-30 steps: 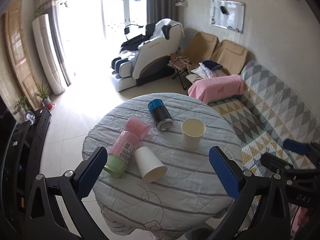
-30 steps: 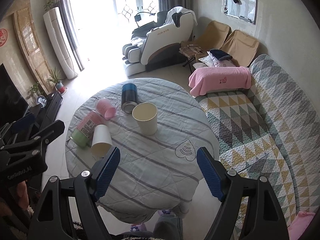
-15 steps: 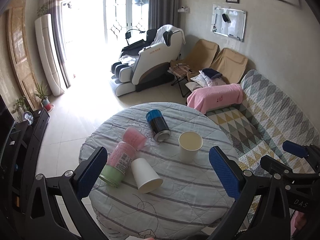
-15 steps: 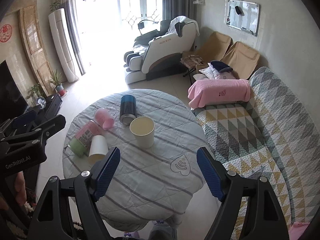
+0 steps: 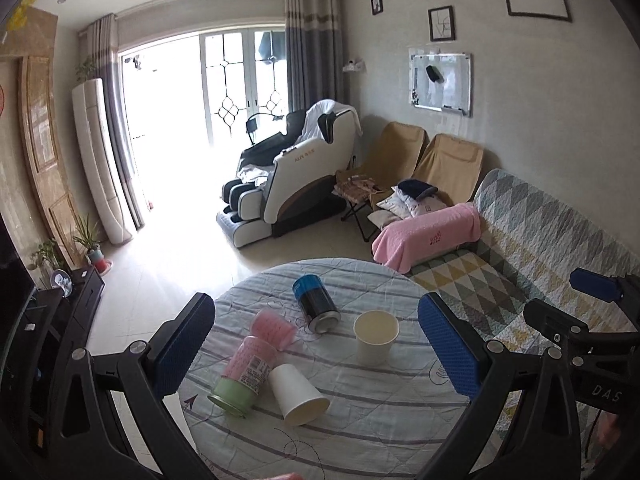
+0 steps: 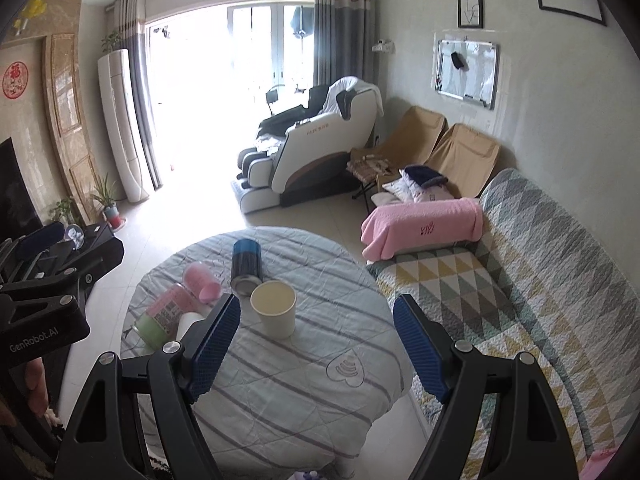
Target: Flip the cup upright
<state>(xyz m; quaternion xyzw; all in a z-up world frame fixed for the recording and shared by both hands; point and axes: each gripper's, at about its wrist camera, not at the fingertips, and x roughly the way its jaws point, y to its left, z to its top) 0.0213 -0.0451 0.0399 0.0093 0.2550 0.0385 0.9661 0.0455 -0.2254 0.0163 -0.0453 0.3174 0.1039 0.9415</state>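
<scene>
Hovering well above the round table (image 5: 360, 432), both grippers are empty with their jaws spread wide, so the step in hand looks like choosing and approaching a toppled cup. From the left lie the pink-and-green tumbler (image 5: 240, 372), its green mouth toward the camera, the white paper cup (image 5: 298, 394) touching it, the pink cup (image 5: 274, 326) behind, then the blue can (image 5: 316, 304). One cream cup (image 5: 376, 336) farther right already stands upright. For a clean flip, the left gripper (image 5: 316, 352) should probably descend across the white cup's side wall, squeeze lightly, lift clear of the tumbler, then rotate. The right gripper (image 6: 316, 340) hangs nearer the standing cup.
</scene>
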